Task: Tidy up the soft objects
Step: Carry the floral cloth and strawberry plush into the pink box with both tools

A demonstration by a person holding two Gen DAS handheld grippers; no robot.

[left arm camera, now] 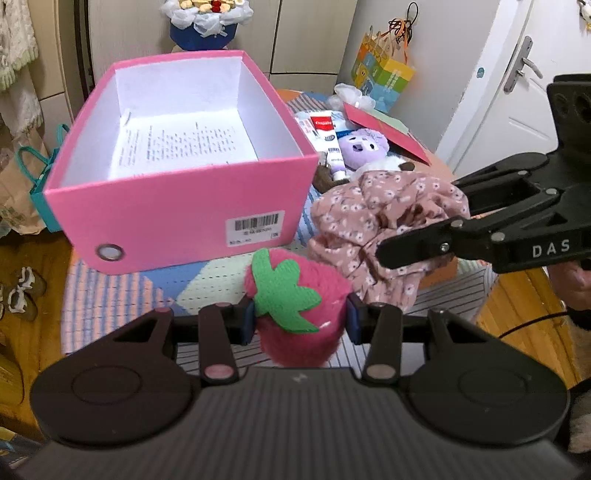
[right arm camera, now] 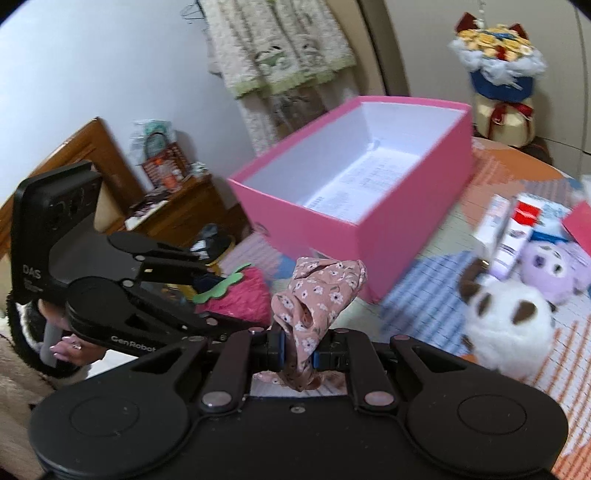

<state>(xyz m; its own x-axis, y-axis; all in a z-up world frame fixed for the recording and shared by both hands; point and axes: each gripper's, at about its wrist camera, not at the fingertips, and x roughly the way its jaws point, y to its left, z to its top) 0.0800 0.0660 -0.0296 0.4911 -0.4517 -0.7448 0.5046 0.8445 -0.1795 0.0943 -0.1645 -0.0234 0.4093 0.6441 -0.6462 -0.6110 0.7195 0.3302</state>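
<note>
toothpaste tube [left arm camera: 325, 127], gift bag [left arm camera: 384, 75], bouquet [left arm camera: 207, 22]

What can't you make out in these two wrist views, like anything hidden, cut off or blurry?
- Left wrist view: printed sheet inside the pink box, text too small.
- Left wrist view: white plush mostly hidden behind the floral cloth.
- Right wrist view: tubes motion-blurred, labels unreadable.

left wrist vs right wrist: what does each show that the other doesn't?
Left wrist only: barcode label on the pink box, white door, gift bag.

Right wrist only: wooden cabinet, white plush in full.

Both: box, left gripper shut on strawberry plush, right gripper shut on floral cloth, purple plush.
</note>
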